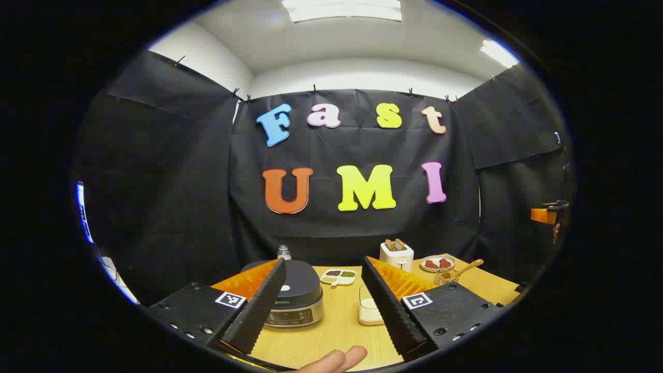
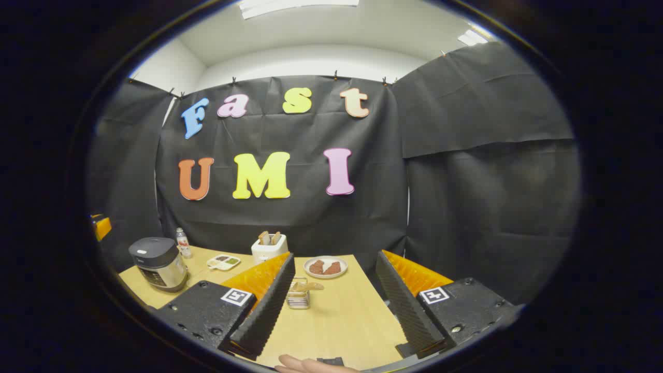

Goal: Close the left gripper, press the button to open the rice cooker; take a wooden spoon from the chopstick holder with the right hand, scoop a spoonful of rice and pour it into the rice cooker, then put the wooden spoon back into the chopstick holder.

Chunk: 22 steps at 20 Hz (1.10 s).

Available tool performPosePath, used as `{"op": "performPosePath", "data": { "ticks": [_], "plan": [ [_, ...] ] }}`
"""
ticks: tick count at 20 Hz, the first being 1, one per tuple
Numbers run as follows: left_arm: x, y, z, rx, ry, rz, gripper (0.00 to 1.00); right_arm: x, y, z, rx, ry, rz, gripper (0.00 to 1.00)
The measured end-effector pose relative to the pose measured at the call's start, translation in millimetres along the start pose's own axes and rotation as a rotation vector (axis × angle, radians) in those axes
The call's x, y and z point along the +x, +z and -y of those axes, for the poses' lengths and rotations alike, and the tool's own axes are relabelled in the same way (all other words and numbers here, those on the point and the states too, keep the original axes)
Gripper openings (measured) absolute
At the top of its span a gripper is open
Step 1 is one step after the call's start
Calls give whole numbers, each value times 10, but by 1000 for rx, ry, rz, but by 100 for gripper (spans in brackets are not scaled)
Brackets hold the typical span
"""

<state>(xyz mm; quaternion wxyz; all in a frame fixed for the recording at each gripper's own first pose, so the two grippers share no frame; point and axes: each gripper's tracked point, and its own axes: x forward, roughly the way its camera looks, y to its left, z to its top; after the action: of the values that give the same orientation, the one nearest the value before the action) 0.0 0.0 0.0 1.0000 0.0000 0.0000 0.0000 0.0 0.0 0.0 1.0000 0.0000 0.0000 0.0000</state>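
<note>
The rice cooker (image 1: 295, 298), dark-lidded and shut, stands on the wooden table (image 1: 331, 336) just beyond my left gripper (image 1: 323, 267), which is open with nothing between its fingers. A white container of rice (image 1: 369, 312) sits beside the cooker, close to the right finger. The chopstick holder (image 1: 445, 278) with the wooden spoon (image 1: 466, 269) leaning out stands farther right. In the right gripper view my right gripper (image 2: 335, 261) is open and empty, the chopstick holder (image 2: 299, 296) with its spoon (image 2: 306, 285) just past the left finger, and the rice cooker (image 2: 159, 263) far left.
A white toaster (image 1: 397, 255) with bread, a plate (image 1: 438, 263) of reddish pieces, a divided dish (image 1: 339, 276) of beans and a small bottle (image 1: 283, 252) stand along the table's back. A person's fingers (image 1: 336, 360) show at the bottom edge.
</note>
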Motion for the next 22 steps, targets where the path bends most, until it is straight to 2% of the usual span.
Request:
{"op": "performPosePath", "data": {
  "ticks": [1, 4, 6, 9, 13, 17, 18, 19, 20, 21, 22],
  "plan": [
    [0, -23, 15, -8, -7, -7, 94, 0, 20, -5, -6, 1, 5, 100],
    [-19, -116, 63, -39, -14, -46, 94, -26, 152, -53, -24, 7, 45, 100],
    [-35, -187, 48, -43, 6, -69, 94, -33, 252, -80, -42, 7, 76, 97],
    [32, -216, -23, -20, 32, -63, 94, -108, 276, -44, -96, -10, 90, 100],
    [353, -347, -152, -73, -6, -118, 94, -276, 283, -61, -77, -2, 111, 97],
    [419, -401, -243, -107, 0, -126, 92, -467, 290, -156, -76, 27, 163, 97],
    [446, -396, -261, -108, -5, -127, 86, -511, 296, -174, -78, 30, 179, 97],
    [494, -432, -280, -109, 1, -142, 70, -545, 303, -185, -79, 30, 193, 97],
    [533, -448, -344, -107, 17, -149, 60, -551, 310, -161, -90, 15, 213, 100],
    [576, -453, -367, -104, 26, -154, 66, -558, 313, -136, -106, -2, 227, 100],
    [607, -465, -383, -106, 23, -165, 53, -569, 296, -129, -121, -14, 238, 100]
  ]
}}
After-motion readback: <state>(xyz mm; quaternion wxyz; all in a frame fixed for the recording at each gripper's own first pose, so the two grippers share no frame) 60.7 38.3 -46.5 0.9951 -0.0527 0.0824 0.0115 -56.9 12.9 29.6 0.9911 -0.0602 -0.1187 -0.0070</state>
